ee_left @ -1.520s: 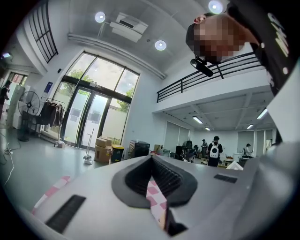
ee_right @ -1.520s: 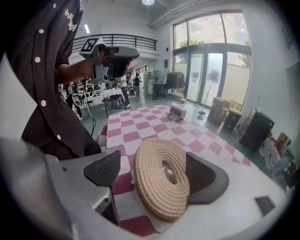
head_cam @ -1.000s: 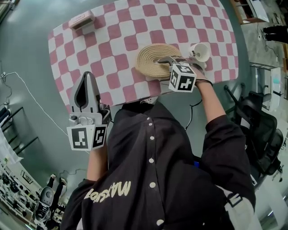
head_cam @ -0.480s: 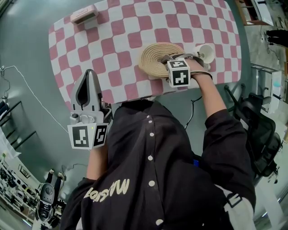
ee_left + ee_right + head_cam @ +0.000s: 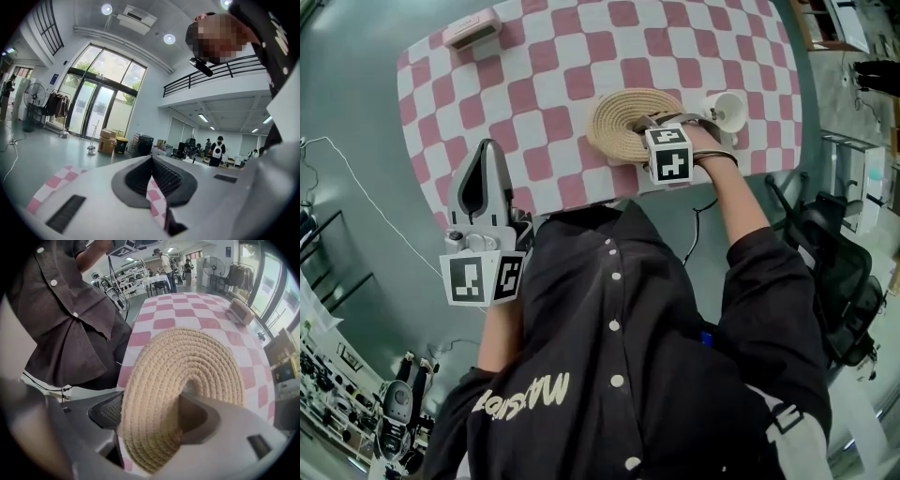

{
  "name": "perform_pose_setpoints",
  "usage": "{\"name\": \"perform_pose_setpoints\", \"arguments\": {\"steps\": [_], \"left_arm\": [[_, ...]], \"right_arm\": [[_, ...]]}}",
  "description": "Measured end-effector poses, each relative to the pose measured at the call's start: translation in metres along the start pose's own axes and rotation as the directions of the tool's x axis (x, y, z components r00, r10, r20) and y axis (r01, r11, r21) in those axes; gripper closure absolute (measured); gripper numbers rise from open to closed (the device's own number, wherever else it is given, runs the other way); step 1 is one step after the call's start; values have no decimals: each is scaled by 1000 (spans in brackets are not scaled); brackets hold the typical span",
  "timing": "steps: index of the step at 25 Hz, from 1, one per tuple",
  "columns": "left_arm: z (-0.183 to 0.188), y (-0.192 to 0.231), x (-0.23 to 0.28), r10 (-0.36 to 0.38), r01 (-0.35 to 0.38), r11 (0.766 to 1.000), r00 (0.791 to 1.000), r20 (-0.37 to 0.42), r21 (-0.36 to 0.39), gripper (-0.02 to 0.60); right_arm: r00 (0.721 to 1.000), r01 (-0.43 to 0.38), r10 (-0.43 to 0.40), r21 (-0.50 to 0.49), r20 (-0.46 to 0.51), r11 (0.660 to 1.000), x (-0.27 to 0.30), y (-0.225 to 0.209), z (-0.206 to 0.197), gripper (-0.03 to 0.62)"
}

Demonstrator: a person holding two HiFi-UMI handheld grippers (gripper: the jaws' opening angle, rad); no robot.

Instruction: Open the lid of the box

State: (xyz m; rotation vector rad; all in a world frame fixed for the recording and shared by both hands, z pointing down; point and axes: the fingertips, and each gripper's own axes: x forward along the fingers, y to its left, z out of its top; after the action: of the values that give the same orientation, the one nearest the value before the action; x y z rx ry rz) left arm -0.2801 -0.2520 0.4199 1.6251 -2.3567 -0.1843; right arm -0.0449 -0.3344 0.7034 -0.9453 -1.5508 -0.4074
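Nearest the person, the left gripper (image 5: 485, 150) hangs off the table's near edge, jaws together on nothing, in the same place as a second ago. Next out, the right gripper (image 5: 150, 420) has its jaws set wide and clamped across the rim of the woven lid (image 5: 623, 117), one jaw under and one on top. Over the last second the wrist has rolled a little, so its marker cube now shows one face square-on, and the gripper has edged in toward the lid. The lid itself has hardly shifted. It sits tilted at the near edge of the checked cloth (image 5: 534, 84), and I can't make out the box beneath it. My read: grip settled, lift barely begun. Just beyond lies a white cup (image 5: 722, 111) on its side, close enough to get knocked. Far corner: a small pink case (image 5: 472, 28), untouched.
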Motion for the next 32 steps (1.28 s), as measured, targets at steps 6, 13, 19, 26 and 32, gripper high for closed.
{"name": "perform_pose_setpoints", "arguments": {"steps": [6,13,19,26,32], "left_arm": [[5,-2,0,-3,3,1000,1000,8,6,571],[14,-11,-2,-17,17,1000,999,35,17,571],[26,-19,-7,-34,32,999,997,64,29,572],[41,-23,-14,-51,47,998,993,103,44,572],[58,-26,-17,-68,59,996,985,156,62,572]], "right_arm": [[997,70,-70,1,15,998,-11,-4,-5,272],[984,143,-148,55,101,988,-34,-8,2,279],[969,188,-199,87,149,978,-55,-6,9,279],[934,252,-280,144,223,957,-81,-3,17,279],[855,329,-404,263,325,907,-119,-7,23,279]]}}
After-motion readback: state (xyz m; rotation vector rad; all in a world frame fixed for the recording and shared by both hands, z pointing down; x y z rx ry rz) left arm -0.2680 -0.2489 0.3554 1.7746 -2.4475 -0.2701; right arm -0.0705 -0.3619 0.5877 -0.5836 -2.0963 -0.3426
